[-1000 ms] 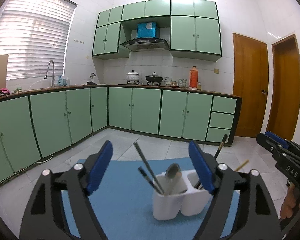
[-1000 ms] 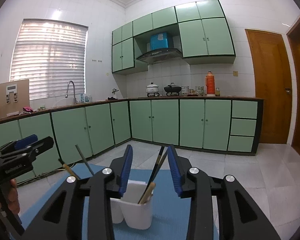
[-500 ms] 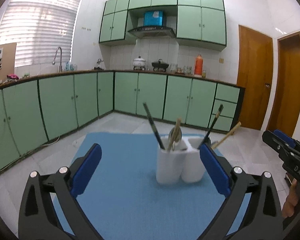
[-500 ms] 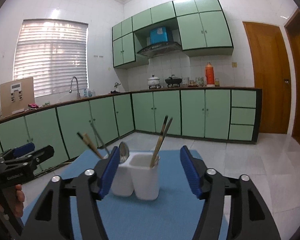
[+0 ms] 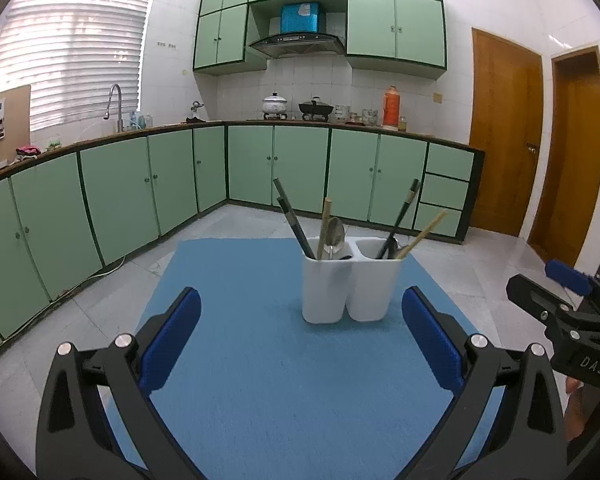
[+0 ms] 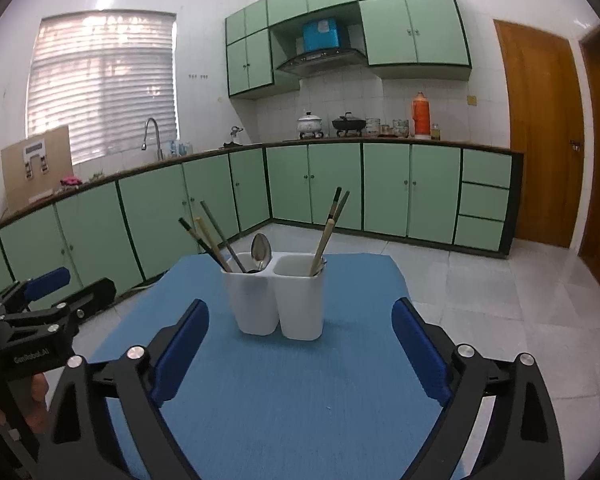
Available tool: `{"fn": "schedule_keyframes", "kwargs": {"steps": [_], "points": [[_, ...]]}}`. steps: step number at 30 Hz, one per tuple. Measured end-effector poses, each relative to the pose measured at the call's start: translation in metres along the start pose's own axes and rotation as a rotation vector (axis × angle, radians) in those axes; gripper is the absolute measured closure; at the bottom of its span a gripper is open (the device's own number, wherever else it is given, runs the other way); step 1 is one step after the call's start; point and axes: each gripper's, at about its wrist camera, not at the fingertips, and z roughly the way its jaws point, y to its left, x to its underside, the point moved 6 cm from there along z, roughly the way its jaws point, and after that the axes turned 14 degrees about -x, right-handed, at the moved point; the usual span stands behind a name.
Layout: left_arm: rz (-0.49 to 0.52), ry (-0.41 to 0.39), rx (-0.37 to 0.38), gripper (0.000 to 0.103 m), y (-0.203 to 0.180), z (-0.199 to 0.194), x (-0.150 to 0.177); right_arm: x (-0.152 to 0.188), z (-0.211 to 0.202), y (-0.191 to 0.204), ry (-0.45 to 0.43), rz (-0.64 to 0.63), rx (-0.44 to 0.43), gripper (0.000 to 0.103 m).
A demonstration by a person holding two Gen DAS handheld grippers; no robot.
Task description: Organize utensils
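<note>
Both claws empty & spread wide. Left gripper (image 5: 301, 328) has blue pads (image 5: 168, 342) far apart w/ nothing btwn; right gripper (image 6: 300, 340) same, wide, holding nothing.

Change vs a sec ago: right claw was narrow & right over the holder, fingers flanking the sticks in the right cup; left was close in too. Half a sec ago both had opened & begun pulling back. Now both sit farther back & level, holder well ahead of the fingertips, not touching. Reads as release + retreat.

Just ahead of both claws: bare blue mat (image 5: 268, 380), no loose utensils visible on it.

Farther ahead, centred btwn each claw's fingers: white twin-cup holder (image 5: 352, 288) upright on mat. Left cup holds dark chopsticks (image 5: 294, 222), a wooden stick & spoon (image 6: 261, 250) bowl-up. Right cup holds dark chopsticks (image 5: 400, 220) + bamboo ones (image 5: 422, 233), leaning out.

Other claw shows at each view's edge, beside the mat, apart from holder.

Beyond: tiled floor, green cabinets (image 5: 300, 168), counter w/ pots.

Judgement: everything visible is already in the cups, so task looks done or nearly; can't tell if more utensils lie out of frame
</note>
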Motion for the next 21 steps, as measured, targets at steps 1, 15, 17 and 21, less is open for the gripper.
{"fn": "schedule_keyframes", "kwargs": {"steps": [1, 15, 17, 21], "points": [[-0.001, -0.001, 0.001, 0.005, 0.000, -0.003, 0.000, 0.000, -0.004, 0.003, 0.002, -0.008, 0.009, 0.012], [0.020, 0.047, 0.008, 0.005, -0.001, -0.024, 0.009, 0.008, -0.019, 0.015, 0.076, 0.005, -0.016, 0.012], [0.019, 0.056, 0.010, 0.005, -0.001, -0.024, 0.009, 0.007, -0.018, 0.015, 0.086, 0.007, -0.017, 0.012], [0.005, 0.065, 0.009, 0.005, 0.002, -0.025, 0.010, 0.008, -0.018, 0.015, 0.098, 0.001, -0.012, 0.012]]}}
